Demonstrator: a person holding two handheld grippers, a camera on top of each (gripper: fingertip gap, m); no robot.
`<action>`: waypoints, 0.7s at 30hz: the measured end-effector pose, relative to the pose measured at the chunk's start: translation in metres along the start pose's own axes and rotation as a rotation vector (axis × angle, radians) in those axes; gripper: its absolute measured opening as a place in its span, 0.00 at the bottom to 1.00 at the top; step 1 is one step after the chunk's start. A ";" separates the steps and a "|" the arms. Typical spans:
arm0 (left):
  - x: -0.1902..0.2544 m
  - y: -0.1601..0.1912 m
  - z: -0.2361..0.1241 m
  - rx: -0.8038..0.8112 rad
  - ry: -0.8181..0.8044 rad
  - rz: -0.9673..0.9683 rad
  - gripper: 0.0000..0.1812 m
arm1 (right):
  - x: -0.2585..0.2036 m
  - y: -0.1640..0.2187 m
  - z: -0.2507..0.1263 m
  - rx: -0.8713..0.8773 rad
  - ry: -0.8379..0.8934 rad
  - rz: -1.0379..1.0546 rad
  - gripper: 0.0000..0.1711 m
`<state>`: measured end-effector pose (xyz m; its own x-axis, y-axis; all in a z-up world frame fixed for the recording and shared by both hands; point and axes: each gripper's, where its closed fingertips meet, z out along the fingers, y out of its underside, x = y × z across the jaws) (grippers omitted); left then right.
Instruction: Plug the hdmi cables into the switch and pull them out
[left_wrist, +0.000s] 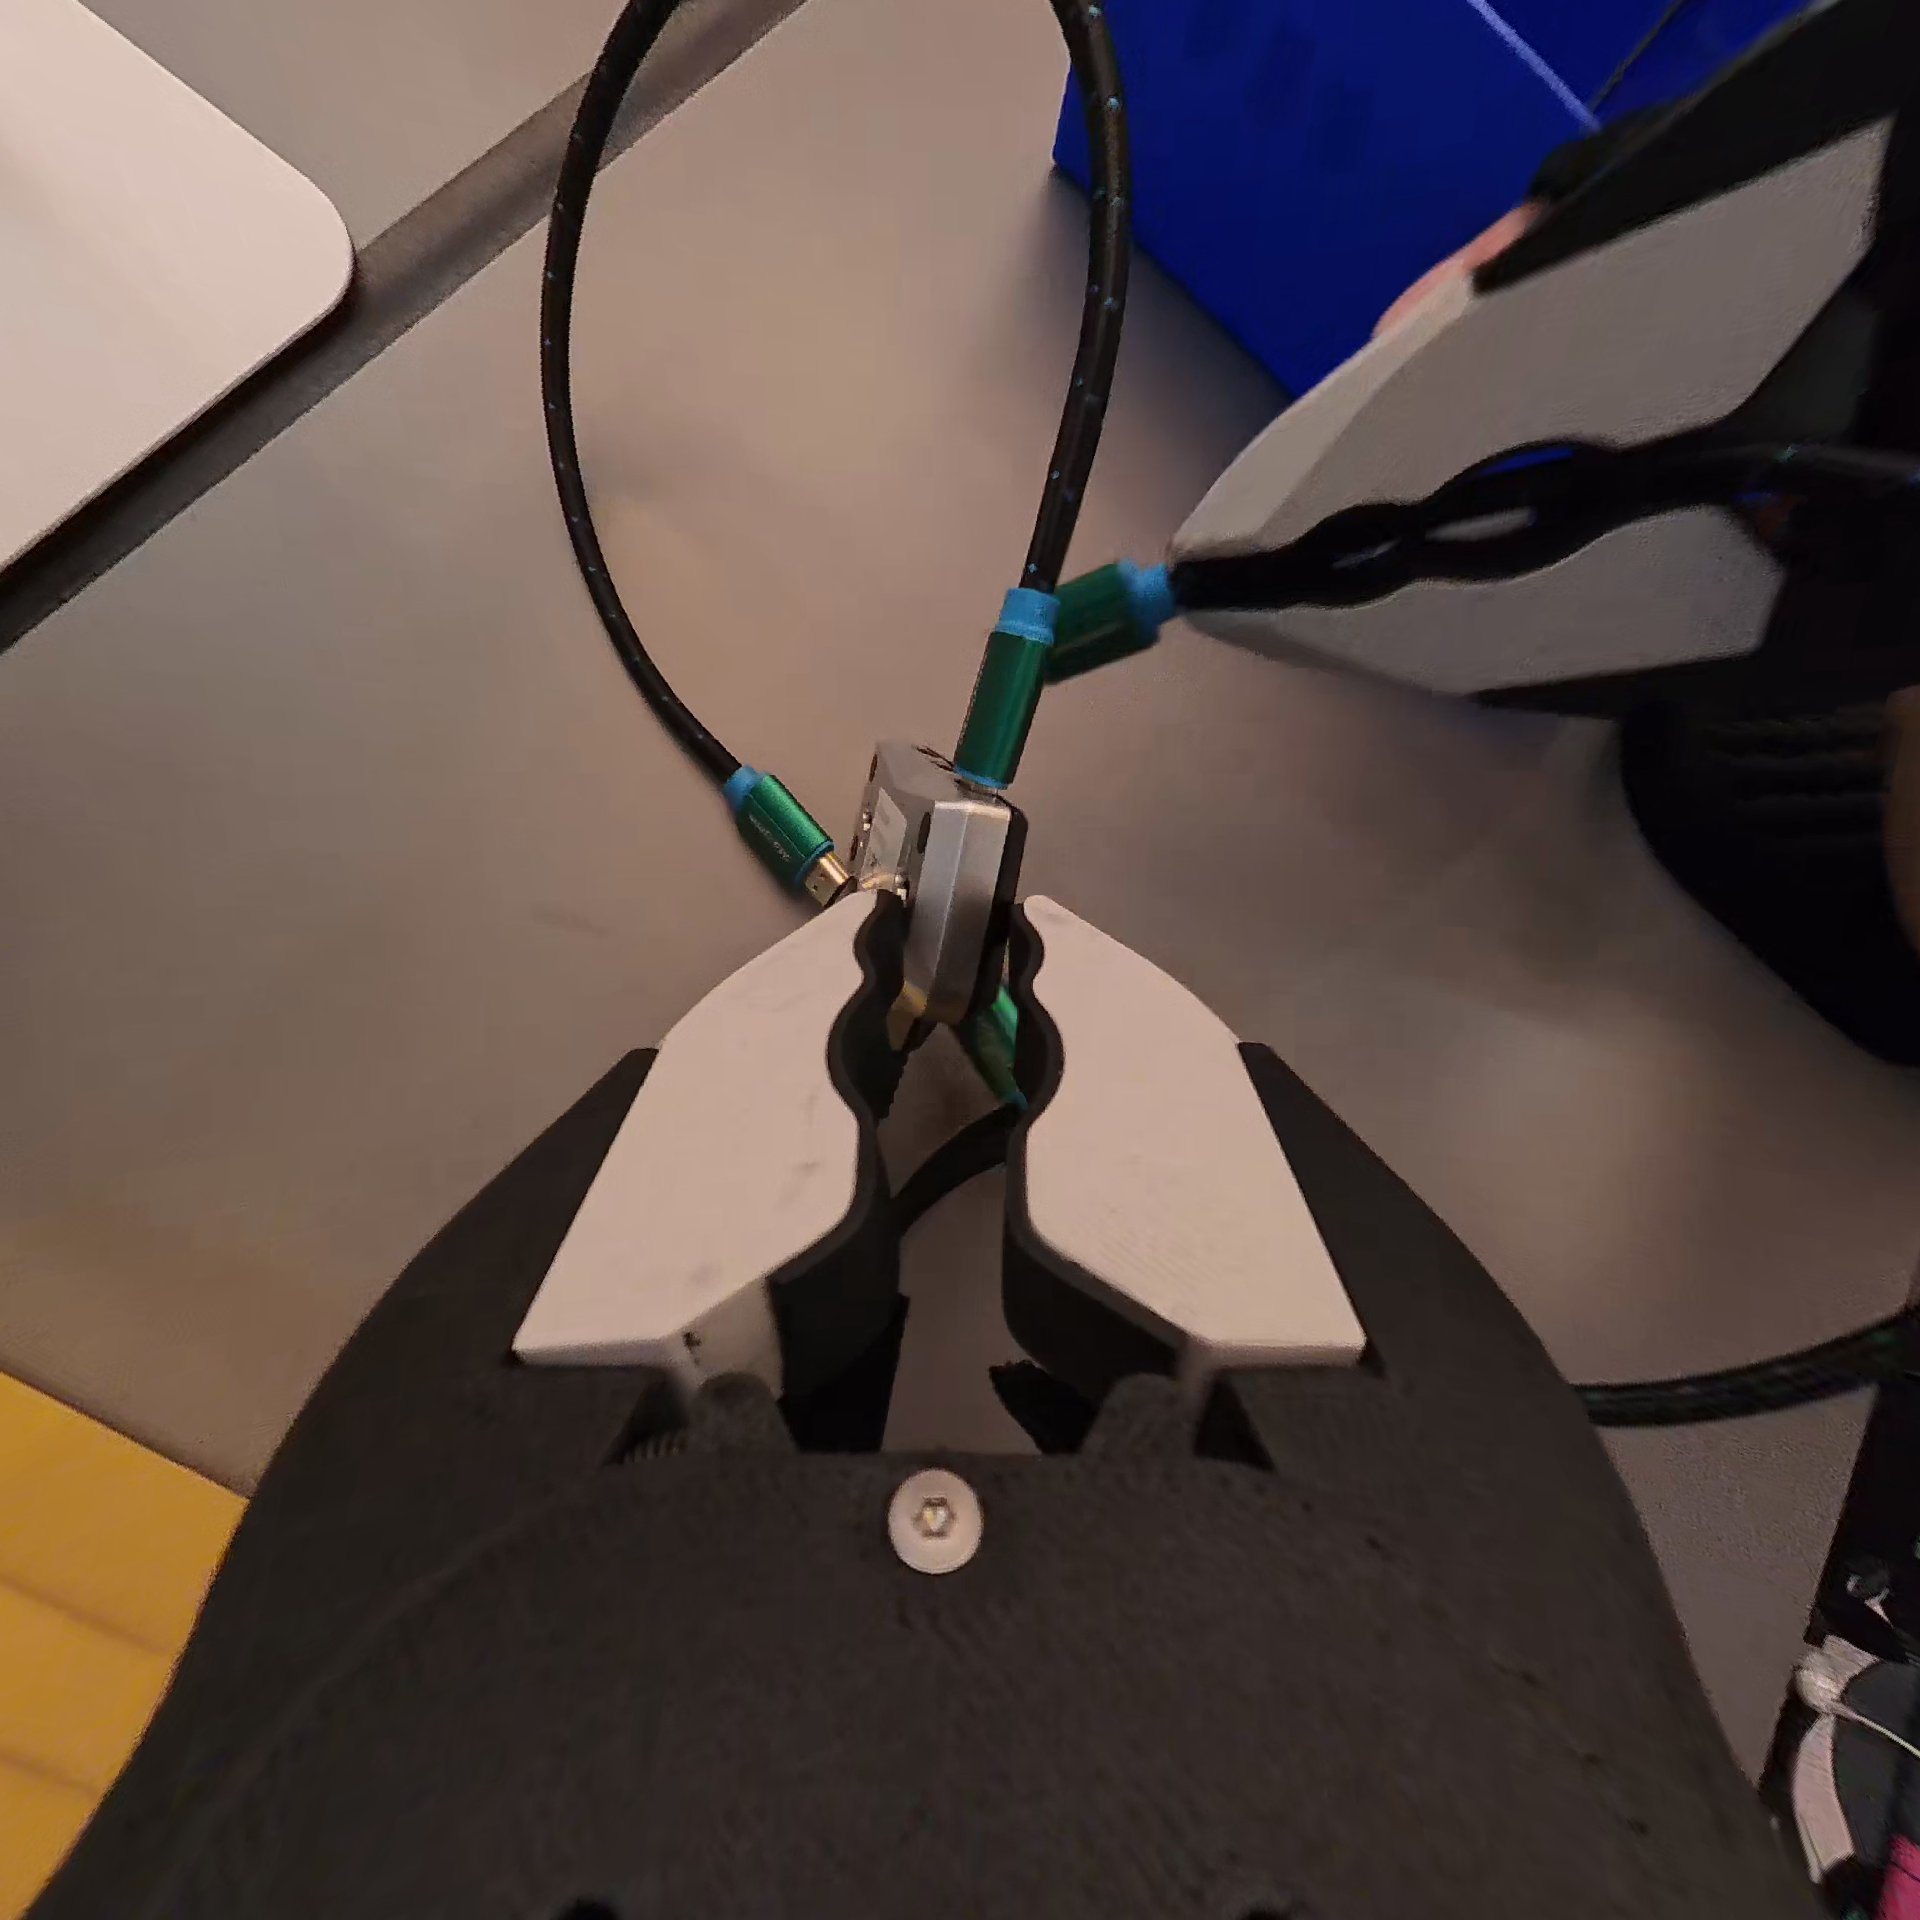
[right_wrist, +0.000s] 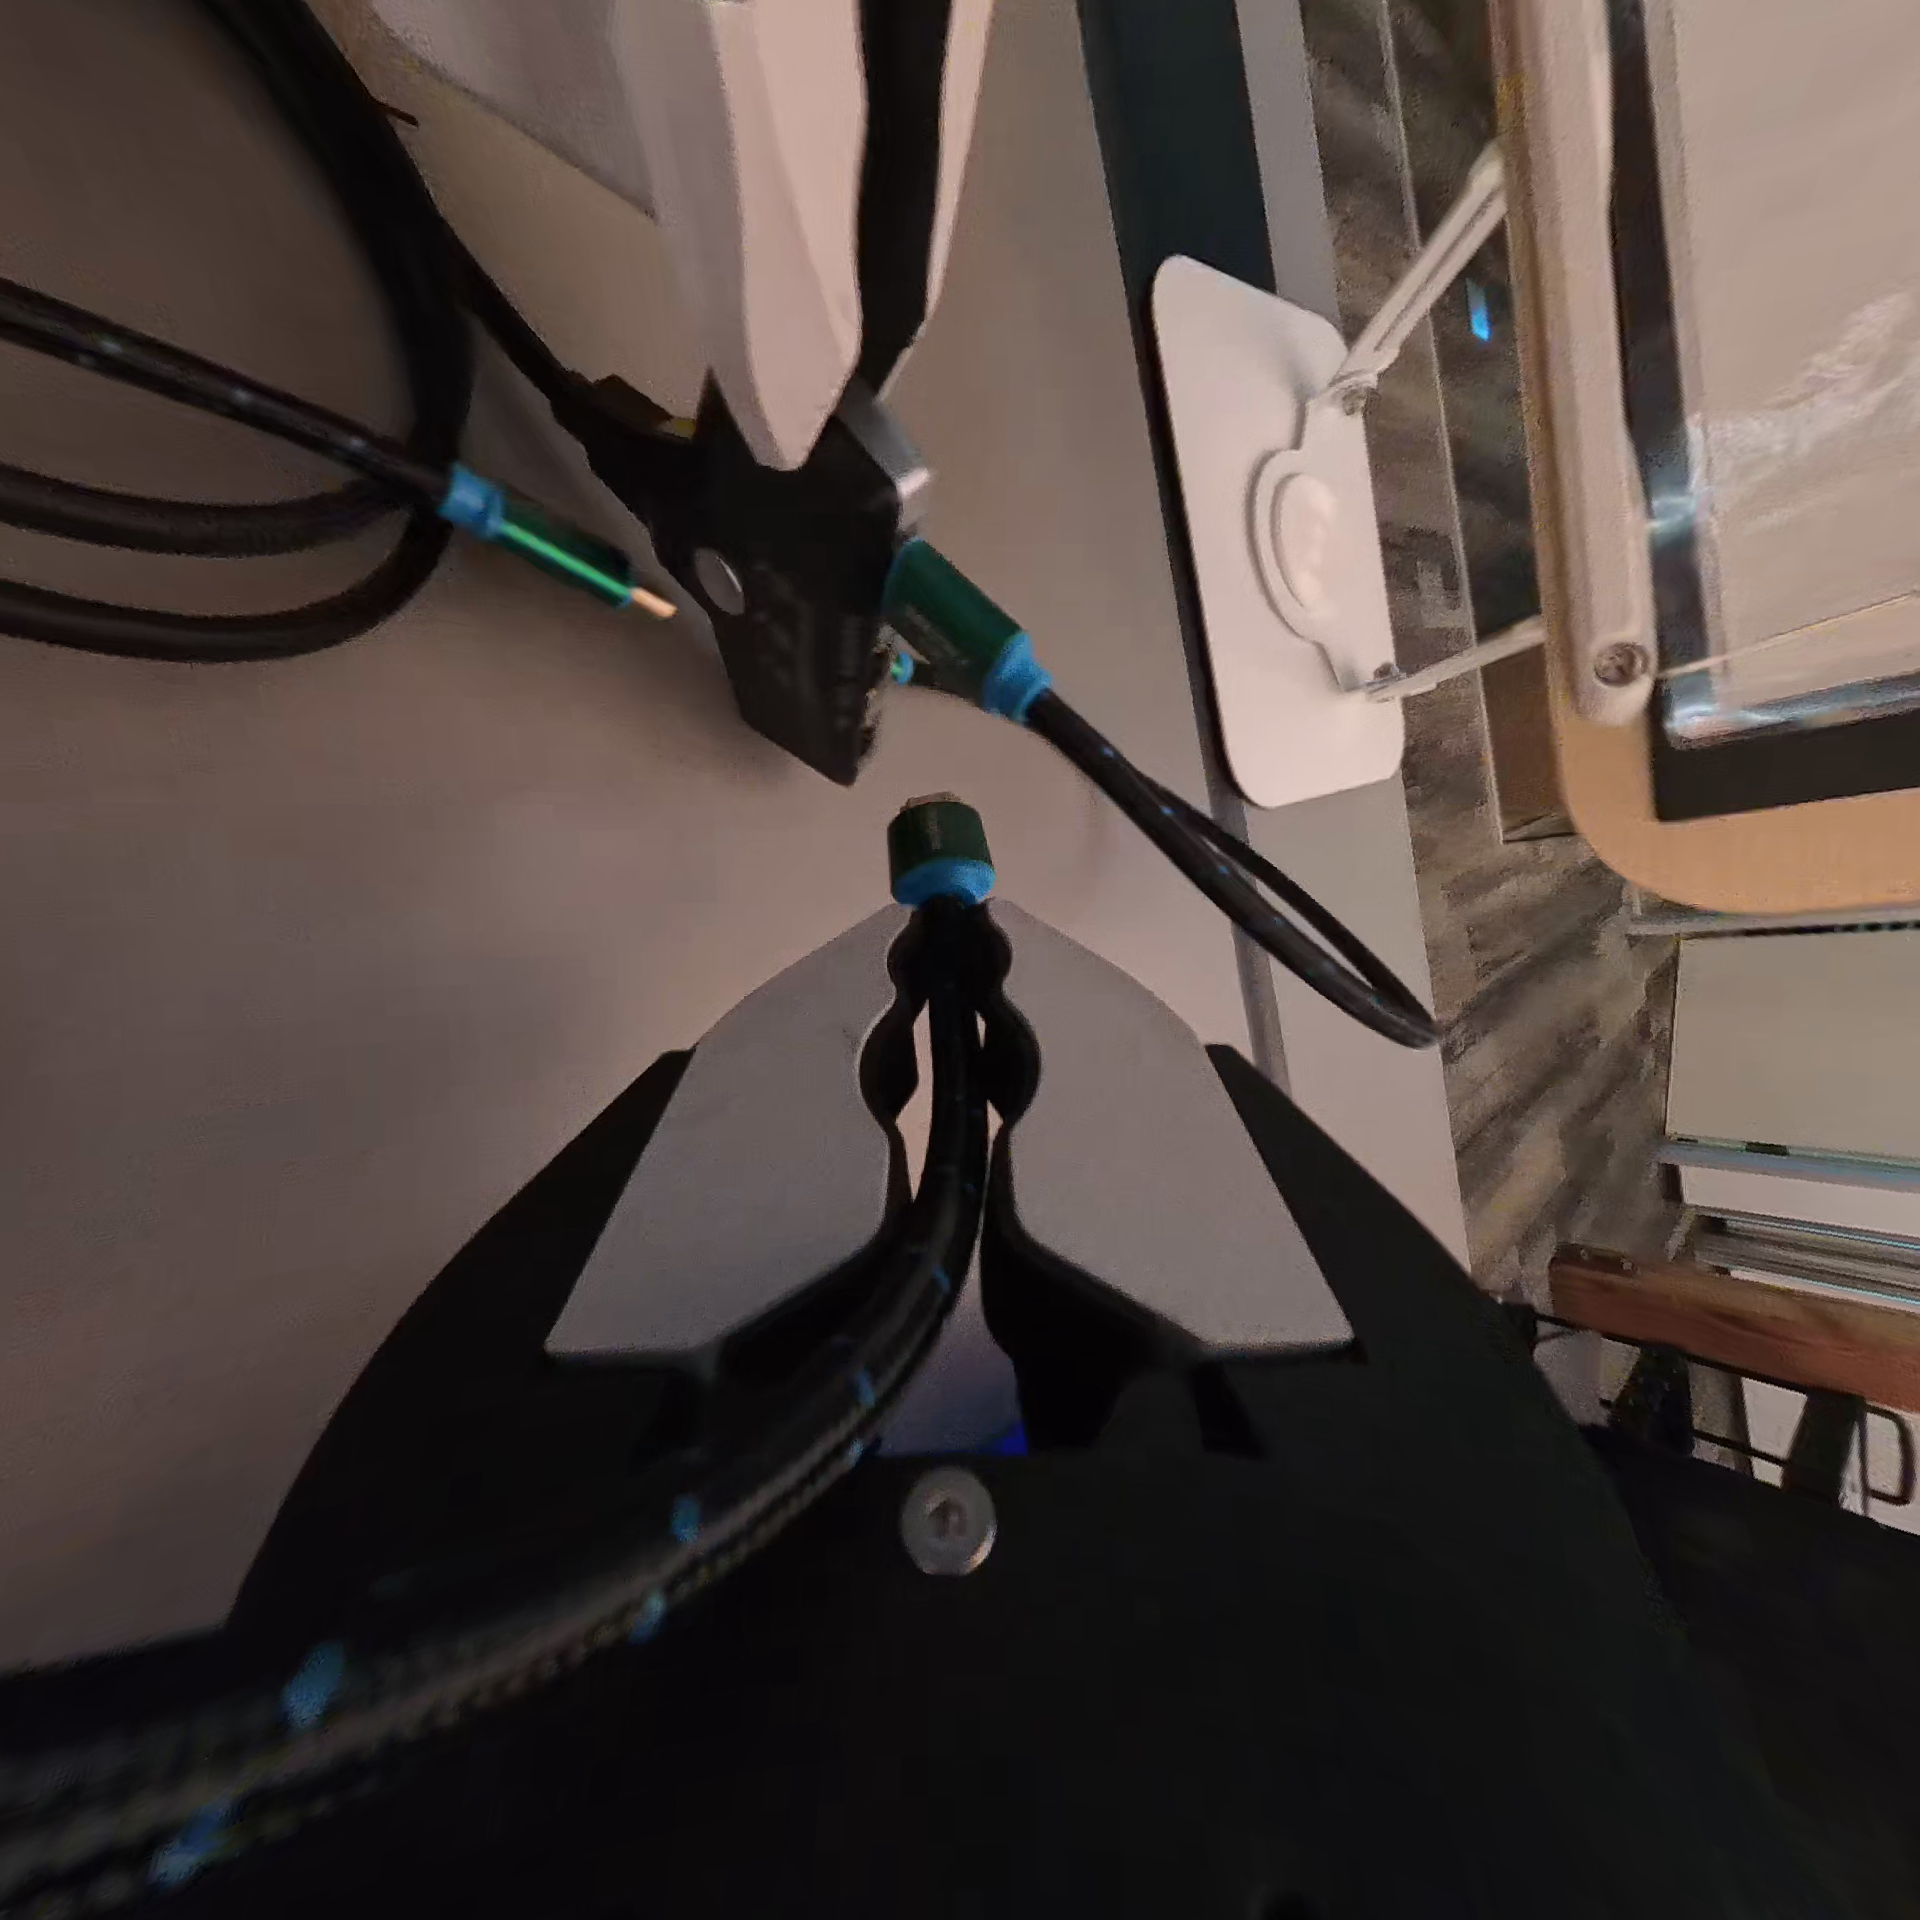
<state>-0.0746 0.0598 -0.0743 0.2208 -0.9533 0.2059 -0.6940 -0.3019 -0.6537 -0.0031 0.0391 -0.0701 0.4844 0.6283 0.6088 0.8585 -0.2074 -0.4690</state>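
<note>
Grey desk, blue box far right. Left gripper clamps the silver-black switch, one green plug in it. Right gripper clamps a black cable.

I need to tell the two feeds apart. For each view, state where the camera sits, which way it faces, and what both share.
Left wrist view: on the left gripper, looking along its fingers down at the grey table; it clamps the switch.
Right wrist view: on the right gripper, facing the switch; it grips a black cable behind its green plug.
Shared: the switch, the plugs, each other's gripper.
</note>
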 end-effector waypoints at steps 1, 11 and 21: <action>-0.001 0.000 0.000 0.003 0.006 -0.007 0.10 | 0.000 -0.002 0.005 0.010 0.030 0.001 0.05; -0.006 0.000 -0.001 -0.005 -0.020 -0.025 0.10 | 0.006 -0.024 0.023 0.236 0.297 0.220 0.05; -0.013 -0.003 -0.002 0.007 -0.043 -0.002 0.10 | 0.006 -0.029 0.035 0.457 0.106 0.505 0.05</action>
<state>-0.0765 0.0732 -0.0738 0.2516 -0.9517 0.1760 -0.6887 -0.3038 -0.6583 -0.0306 0.0751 -0.0752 0.8400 0.4566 0.2931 0.3775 -0.1038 -0.9202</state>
